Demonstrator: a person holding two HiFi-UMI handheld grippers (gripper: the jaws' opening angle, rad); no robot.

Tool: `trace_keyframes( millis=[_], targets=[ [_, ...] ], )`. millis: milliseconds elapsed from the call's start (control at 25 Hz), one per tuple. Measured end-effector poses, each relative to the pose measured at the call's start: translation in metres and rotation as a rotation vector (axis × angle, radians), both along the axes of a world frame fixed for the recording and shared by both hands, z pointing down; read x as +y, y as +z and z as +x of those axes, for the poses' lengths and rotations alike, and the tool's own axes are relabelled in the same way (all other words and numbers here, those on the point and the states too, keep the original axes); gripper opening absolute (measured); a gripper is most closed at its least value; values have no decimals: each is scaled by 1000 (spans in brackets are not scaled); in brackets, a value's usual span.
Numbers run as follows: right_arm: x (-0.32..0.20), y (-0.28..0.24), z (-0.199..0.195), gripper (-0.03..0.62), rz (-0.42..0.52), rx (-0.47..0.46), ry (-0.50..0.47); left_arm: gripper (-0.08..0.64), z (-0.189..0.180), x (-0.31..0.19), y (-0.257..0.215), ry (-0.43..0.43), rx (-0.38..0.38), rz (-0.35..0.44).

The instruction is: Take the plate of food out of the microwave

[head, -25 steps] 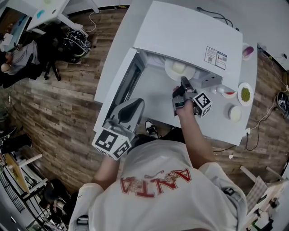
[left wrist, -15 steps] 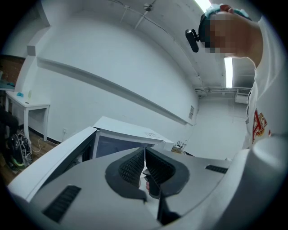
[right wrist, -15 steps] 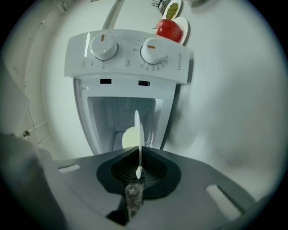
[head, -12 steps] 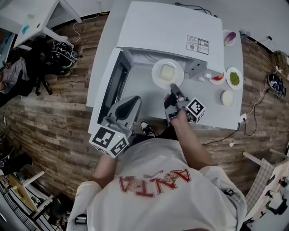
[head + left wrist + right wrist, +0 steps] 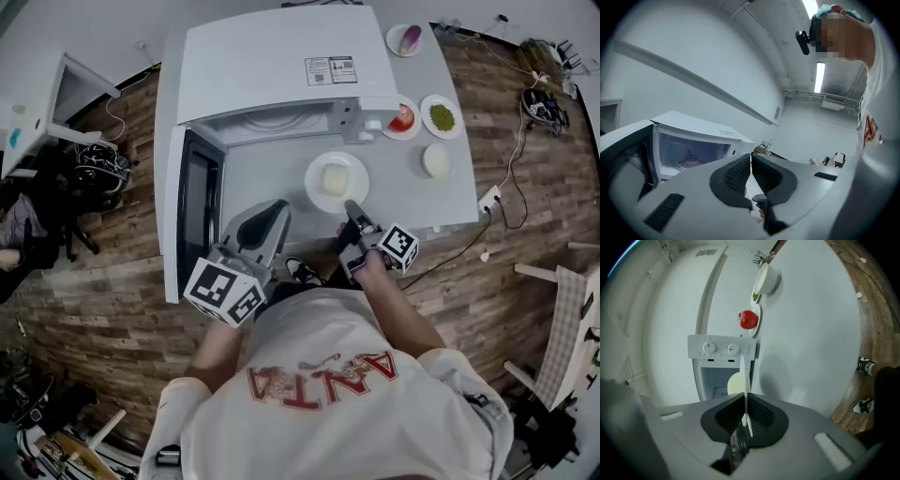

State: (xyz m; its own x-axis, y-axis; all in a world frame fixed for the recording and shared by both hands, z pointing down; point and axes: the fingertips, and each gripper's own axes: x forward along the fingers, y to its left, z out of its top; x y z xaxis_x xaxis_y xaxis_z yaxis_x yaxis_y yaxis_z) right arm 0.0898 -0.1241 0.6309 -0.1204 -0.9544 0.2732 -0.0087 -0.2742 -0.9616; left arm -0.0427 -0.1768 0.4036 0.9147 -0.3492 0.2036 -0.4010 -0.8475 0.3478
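A white plate [image 5: 336,180] with a pale block of food hangs over the grey table [image 5: 412,202], in front of the open white microwave [image 5: 281,66]. My right gripper [image 5: 350,210] is shut on the plate's near rim. In the right gripper view the plate [image 5: 743,376] shows edge-on between the pads [image 5: 759,416], with the microwave's two dials [image 5: 721,348] beyond. My left gripper [image 5: 261,228] is shut on nothing, beside the open door [image 5: 195,211]. In the left gripper view its jaws [image 5: 751,164] touch, and the lit, bare cavity [image 5: 689,154] lies to the left.
To the right of the microwave stand a small plate with a red tomato [image 5: 403,118], a plate of green food [image 5: 442,116] and a white bowl [image 5: 436,160]. Another dish [image 5: 405,39] sits at the back. Cables [image 5: 506,159] trail off the table's right edge.
The plate has come out of the microwave toward me in my right gripper and now hangs over the table. My left gripper has shifted a little sideways near the door.
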Motion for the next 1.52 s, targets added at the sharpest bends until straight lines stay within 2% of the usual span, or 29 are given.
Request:
trace_keyframes(
  millis=[400, 720, 1000, 1520],
  targets=[
    [53, 12, 79, 15, -11, 12, 173, 18, 54, 24, 1, 133, -7, 1],
    [56, 33, 133, 17, -50, 16, 260, 18, 66, 23, 8, 135, -46, -18],
    [48, 46, 147, 17, -87, -37, 271, 18, 73, 18, 10, 120, -52, -19],
    [43, 54, 146, 17, -156, -32, 252, 18, 67, 7, 18, 95, -38, -46]
  ],
)
